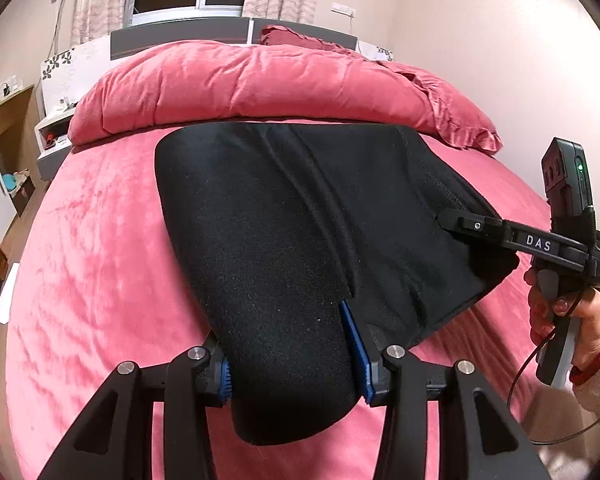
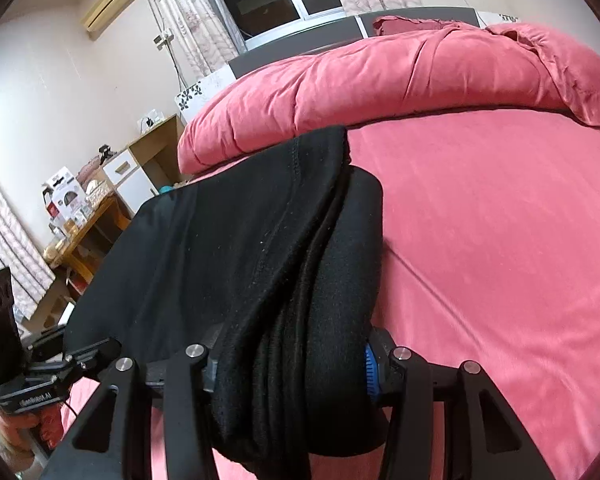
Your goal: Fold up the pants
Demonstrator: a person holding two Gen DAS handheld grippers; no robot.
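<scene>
Pants (image 1: 284,240) bunched between both my jaws, left gripper (image 1: 296,364) and right gripper (image 2: 292,364) each clamped on thick folds, tilted down over bed (image 1: 100,260). Left view alone shows my right hand (image 1: 559,312).

Pink-sheeted bed (image 1: 100,280) w/ bunched pink duvet (image 1: 240,80) at headboard end; black pants (image 1: 284,208) partly on sheet.

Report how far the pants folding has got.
Done: the black fabric pants are already doubled, with stacked layers showing at the right gripper. In hand: the left gripper and right gripper are each shut on a thick fold at one end, holding the near part off the pink velvety bedsheet. Left: finishing the fold and laying the bundle flat.
</scene>
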